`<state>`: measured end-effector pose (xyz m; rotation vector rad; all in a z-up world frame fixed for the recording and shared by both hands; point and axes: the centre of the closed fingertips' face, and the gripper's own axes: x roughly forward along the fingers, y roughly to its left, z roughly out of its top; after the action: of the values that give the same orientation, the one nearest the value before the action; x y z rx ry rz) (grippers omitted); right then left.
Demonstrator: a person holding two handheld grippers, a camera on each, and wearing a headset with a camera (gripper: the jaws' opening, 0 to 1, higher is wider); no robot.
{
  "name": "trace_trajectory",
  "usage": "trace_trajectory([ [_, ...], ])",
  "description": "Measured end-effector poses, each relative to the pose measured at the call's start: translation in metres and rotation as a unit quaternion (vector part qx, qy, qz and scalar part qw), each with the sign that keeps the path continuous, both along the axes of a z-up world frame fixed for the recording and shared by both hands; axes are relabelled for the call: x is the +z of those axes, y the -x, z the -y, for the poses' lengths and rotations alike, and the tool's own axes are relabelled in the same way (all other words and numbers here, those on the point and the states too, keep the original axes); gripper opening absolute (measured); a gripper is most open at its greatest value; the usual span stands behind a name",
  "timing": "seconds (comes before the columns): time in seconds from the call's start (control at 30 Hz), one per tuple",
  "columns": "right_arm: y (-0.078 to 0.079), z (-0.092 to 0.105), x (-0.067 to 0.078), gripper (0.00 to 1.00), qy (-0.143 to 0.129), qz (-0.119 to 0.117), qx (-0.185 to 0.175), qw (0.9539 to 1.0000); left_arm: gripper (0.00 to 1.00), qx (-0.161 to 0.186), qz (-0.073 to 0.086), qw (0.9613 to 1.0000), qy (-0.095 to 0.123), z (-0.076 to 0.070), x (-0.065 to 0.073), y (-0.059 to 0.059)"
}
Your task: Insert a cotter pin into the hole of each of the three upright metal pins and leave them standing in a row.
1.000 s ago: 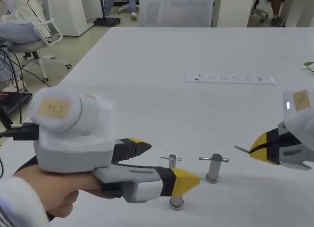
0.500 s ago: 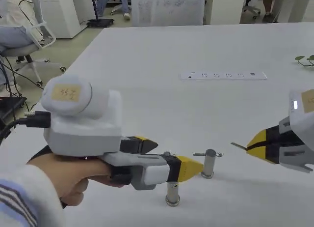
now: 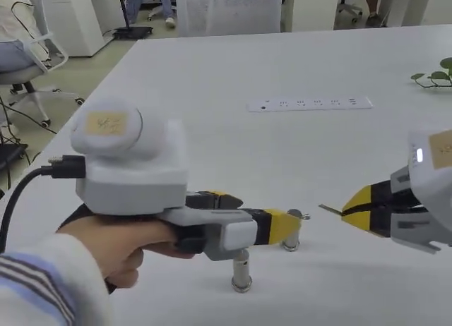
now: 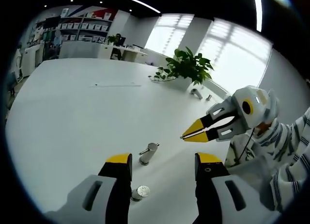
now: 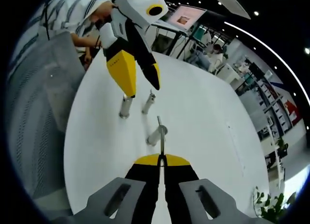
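Three upright metal pins stand near the table's front edge. The nearest pin (image 3: 241,271) (image 4: 140,192) (image 5: 126,106) is bare. A second pin (image 3: 290,242) (image 4: 147,154) (image 5: 156,135) carries a cotter pin through its top. The third pin (image 5: 148,103) stands between them, also with a cotter pin; in the head view my left gripper hides it. My left gripper (image 3: 254,212) (image 4: 163,161) (image 5: 133,71) hovers open just above the pins. To their right, my right gripper (image 3: 346,214) (image 5: 162,158) (image 4: 186,136) is shut on a loose cotter pin (image 3: 329,209) (image 5: 161,134) that points at the row.
A white power strip (image 3: 309,104) (image 4: 116,85) lies farther back on the white table (image 3: 212,128). A potted plant (image 3: 432,73) (image 4: 186,66) sits at the far right edge. A grey chair (image 3: 229,12) stands behind the table, with office furniture and people beyond.
My left gripper has slid right and forward over the pins, covering the middle one in the head view. The right gripper keeps its hold on the cotter pin, about as far from the row.
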<state>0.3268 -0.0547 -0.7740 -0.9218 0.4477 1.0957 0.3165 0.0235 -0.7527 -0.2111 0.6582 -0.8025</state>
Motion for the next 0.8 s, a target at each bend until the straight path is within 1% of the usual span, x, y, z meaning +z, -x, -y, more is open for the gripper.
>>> trace_trajectory([
  [0.07,0.001,-0.001,0.000,0.02,-0.005,-0.002,-0.002,1.0000,0.49,0.000,-0.004,1.0000,0.004,0.003,0.000,0.000],
  [0.13,0.002,-0.001,-0.001,0.02,-0.007,-0.002,-0.005,1.0000,0.47,0.000,-0.003,1.0000,0.008,0.006,0.002,0.000],
  [0.23,0.004,-0.001,-0.001,0.02,-0.010,-0.001,-0.009,0.9999,0.40,-0.008,-0.003,0.9998,0.019,0.012,0.004,0.001],
  [0.4,0.006,-0.001,0.002,0.02,-0.015,0.002,-0.014,0.9998,0.41,-0.011,-0.006,0.9998,0.015,0.017,0.001,0.001],
  [0.5,0.006,-0.001,0.004,0.02,-0.019,0.005,-0.017,0.9997,0.39,-0.014,-0.009,0.9996,0.022,0.020,0.002,0.002],
  [0.53,0.006,-0.001,0.005,0.02,-0.019,0.006,-0.018,0.9996,0.38,-0.017,-0.010,0.9995,0.025,0.022,0.002,0.003],
  [0.6,0.006,-0.002,0.007,0.02,-0.020,0.010,-0.018,0.9996,0.37,-0.020,-0.017,0.9991,0.032,0.025,0.003,0.004],
  [0.7,0.007,-0.003,0.009,0.02,-0.019,0.014,-0.016,0.9996,0.35,-0.021,-0.022,0.9988,0.039,0.028,0.003,0.004],
  [0.77,0.007,-0.004,0.011,0.02,-0.018,0.019,-0.014,0.9995,0.34,-0.021,-0.022,0.9985,0.045,0.030,0.004,0.004],
  [0.8,0.007,-0.006,0.012,0.02,-0.018,0.023,-0.012,0.9995,0.33,-0.023,-0.024,0.9980,0.055,0.033,0.006,0.004],
])
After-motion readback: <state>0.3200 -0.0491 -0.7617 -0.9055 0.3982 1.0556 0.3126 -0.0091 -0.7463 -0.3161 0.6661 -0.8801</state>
